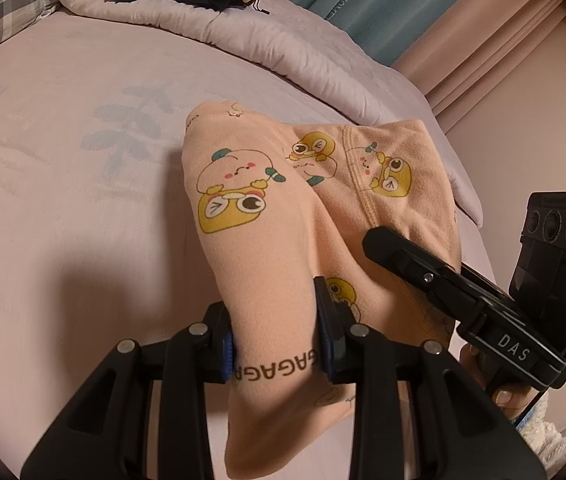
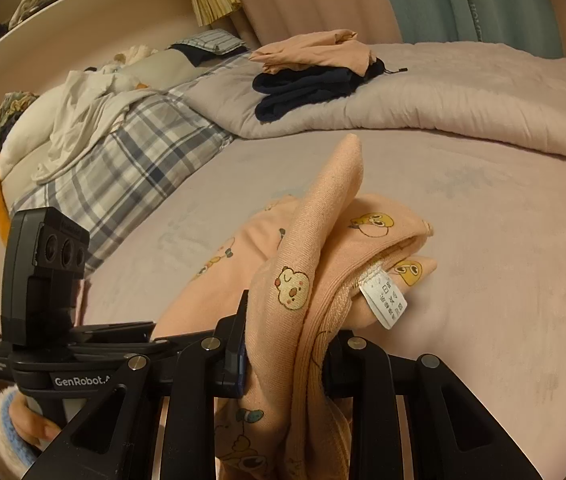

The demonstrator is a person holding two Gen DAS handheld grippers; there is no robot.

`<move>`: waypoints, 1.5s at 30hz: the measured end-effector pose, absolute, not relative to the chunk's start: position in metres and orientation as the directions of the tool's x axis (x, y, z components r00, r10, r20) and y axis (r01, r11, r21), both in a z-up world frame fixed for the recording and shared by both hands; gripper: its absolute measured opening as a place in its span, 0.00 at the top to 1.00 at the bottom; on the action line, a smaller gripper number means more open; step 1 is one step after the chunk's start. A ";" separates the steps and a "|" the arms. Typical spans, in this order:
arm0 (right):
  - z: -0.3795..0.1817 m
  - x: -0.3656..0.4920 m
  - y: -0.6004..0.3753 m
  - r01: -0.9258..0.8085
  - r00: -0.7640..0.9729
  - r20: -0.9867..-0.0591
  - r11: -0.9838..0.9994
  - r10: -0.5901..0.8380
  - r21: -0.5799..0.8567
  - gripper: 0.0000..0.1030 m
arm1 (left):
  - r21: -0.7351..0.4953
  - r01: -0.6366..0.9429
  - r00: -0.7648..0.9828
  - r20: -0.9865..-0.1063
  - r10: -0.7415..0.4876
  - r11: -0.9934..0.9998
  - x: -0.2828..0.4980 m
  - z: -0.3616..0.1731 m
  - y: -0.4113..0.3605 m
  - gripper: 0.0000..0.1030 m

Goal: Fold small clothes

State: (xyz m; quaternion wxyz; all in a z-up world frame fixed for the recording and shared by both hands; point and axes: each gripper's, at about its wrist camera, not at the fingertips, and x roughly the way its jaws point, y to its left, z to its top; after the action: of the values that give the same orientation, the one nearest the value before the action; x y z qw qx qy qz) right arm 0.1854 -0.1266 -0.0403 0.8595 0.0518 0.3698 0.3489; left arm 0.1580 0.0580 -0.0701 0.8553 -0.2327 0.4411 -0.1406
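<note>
Left wrist view: the peach cartoon-print garment (image 1: 267, 216) is lifted off the pink bedsheet (image 1: 63, 184), pinched narrowly by the left gripper (image 1: 275, 344) and bunched in the right gripper (image 2: 283, 356). Both corners are best kept level and taut while laid down. "GAGAGA", "DAS" and "GenRobot" can be read; the care tag (image 2: 385, 300) is illegible.
</note>
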 end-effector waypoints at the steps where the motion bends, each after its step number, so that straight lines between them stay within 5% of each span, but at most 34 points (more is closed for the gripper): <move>1: -0.041 0.187 -0.127 -0.561 0.483 -0.599 0.751 0.639 0.348 0.73 | -0.522 0.035 0.572 -0.689 -0.446 0.852 0.158 -0.070 0.058 0.70; 45: -0.084 0.222 -0.131 -0.455 0.411 -0.652 0.763 0.637 0.459 0.72 | -0.498 -0.029 0.479 -0.768 -0.425 0.867 0.167 -0.096 0.056 0.70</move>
State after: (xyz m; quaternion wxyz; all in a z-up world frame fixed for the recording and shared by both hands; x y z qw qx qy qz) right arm 0.2220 -0.1314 -0.0835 0.8333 0.1055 0.4325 0.3277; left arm 0.1671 0.0559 -0.0957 0.8289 -0.2290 0.4962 -0.1194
